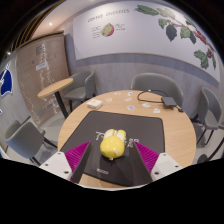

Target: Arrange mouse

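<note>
Gripper view looks forward over a round wooden table (165, 128) with a black mat (105, 135) lying on its near part. A yellow mouse (112, 146) sits on the mat, between the gripper (113, 157) fingers, whose magenta pads (78, 155) stand at either side of it. The jaws are spread apart, with a visible gap between each pad and the mouse, so they are not pressing on it and the mouse rests on the mat by its own weight. Beyond the mat, toward the far rim of the table, lie a small white object (94, 102) and a thin dark cable or glasses-like item (148, 99); what they are exactly cannot be told. No container shows on the table. Grey chairs (160, 85) stand around the table, and a second, smaller wooden table (54, 86) stands further back beside them. Behind the table a white wall (120, 45) bears a printed picture of leaves and fruit (180, 28).
</note>
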The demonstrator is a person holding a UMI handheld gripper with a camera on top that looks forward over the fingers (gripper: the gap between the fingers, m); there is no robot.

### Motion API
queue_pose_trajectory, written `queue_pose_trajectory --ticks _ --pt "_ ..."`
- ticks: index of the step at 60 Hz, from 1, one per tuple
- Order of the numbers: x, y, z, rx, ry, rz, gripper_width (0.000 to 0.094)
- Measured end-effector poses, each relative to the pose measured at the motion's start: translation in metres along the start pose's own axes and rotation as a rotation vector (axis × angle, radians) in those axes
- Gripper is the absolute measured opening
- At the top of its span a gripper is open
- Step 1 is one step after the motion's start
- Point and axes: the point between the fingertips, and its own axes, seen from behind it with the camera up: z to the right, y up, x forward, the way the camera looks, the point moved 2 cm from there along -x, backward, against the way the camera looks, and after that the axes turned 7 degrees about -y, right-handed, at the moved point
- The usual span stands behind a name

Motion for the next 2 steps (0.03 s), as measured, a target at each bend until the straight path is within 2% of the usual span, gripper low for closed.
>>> queue_pose_trajectory --ticks 2 --pt "-0.0118 -0.0020 0.0035 0.000 0.011 0.008 0.0857"
